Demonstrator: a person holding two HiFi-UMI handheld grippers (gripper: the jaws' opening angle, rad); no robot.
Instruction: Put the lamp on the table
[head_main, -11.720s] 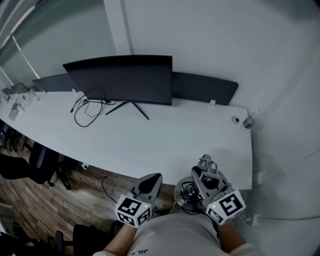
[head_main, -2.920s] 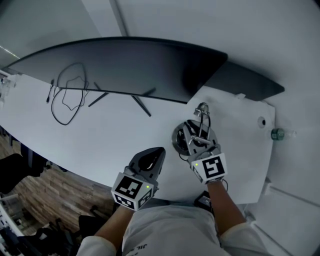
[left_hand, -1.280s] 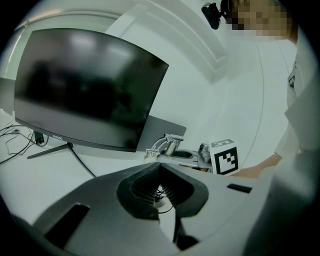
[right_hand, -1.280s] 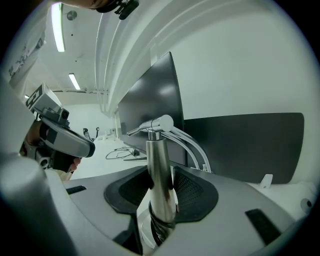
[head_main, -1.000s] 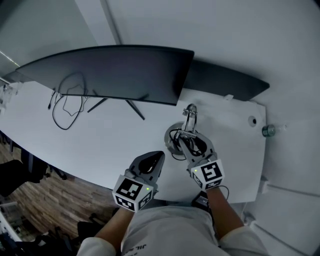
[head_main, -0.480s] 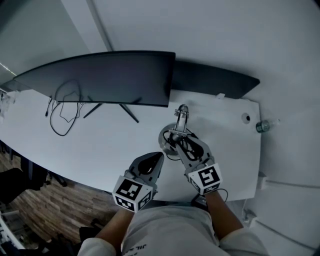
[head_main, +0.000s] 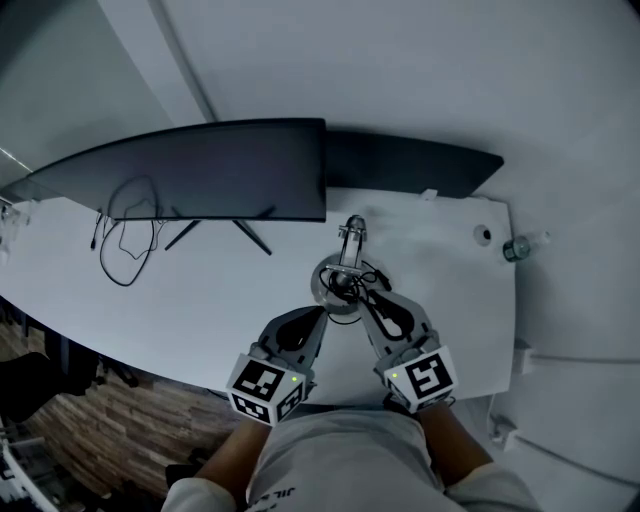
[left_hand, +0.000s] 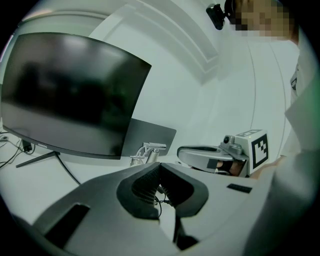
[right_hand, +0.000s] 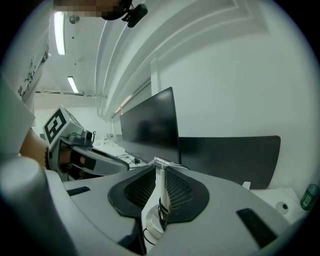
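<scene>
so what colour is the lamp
The lamp is silvery metal with a black cord round its base; head view shows it best.

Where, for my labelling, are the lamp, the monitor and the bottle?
lamp (head_main: 331, 290), head view, its round base.
monitor (head_main: 200, 172), head view, middle of the dark panel.
bottle (head_main: 515, 248), head view, its top.

Right gripper, 2 jaws closing on the upright stem of the lamp (cord coiled low), monitor behind.

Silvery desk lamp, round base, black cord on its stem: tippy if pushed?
The silvery desk lamp probably resists tipping on its wide round base; a push high on the thin stem could rock it. Its black cord looks floppy, may snag.
</scene>
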